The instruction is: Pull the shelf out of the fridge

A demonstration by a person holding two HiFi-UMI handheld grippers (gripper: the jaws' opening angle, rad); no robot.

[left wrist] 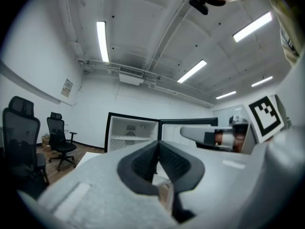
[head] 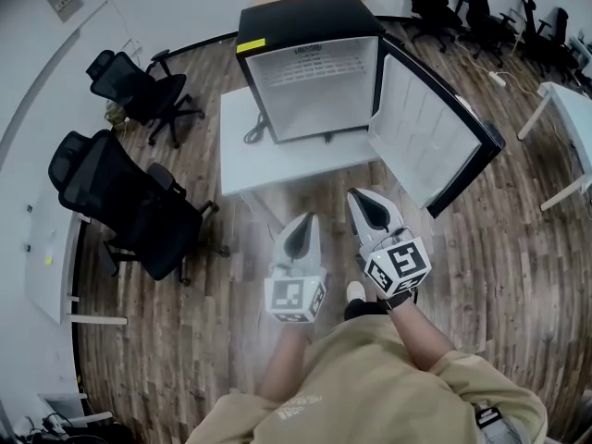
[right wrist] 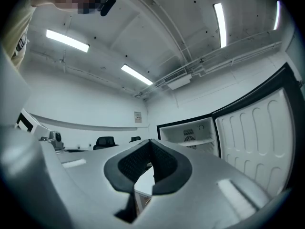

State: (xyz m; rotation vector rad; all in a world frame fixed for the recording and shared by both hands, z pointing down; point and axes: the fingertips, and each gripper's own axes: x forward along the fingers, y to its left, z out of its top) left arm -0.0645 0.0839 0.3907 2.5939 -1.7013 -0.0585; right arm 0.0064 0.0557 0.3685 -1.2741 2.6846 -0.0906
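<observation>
A small black fridge (head: pixel 310 58) stands on a white table (head: pixel 245 160), its door (head: pixel 430 132) swung open to the right. Inside, a white wire shelf (head: pixel 321 66) lies across the upper part. Both grippers are held in front of the table, well short of the fridge. My left gripper (head: pixel 302 218) is shut with nothing between its fingers, and so is my right gripper (head: pixel 363 195). In the left gripper view, the fridge (left wrist: pixel 132 131) and its shelf (left wrist: pixel 127 138) lie beyond the closed gripper tips (left wrist: pixel 158 142). The right gripper view has the shelf (right wrist: pixel 198 141) past its closed gripper tips (right wrist: pixel 151 141).
Two black office chairs (head: pixel 129 197) (head: pixel 139 86) stand to the left on the wood floor. A cable (head: pixel 254 132) lies on the table beside the fridge. More chairs (head: pixel 481 7) and another white table (head: pixel 569 109) are at the back right.
</observation>
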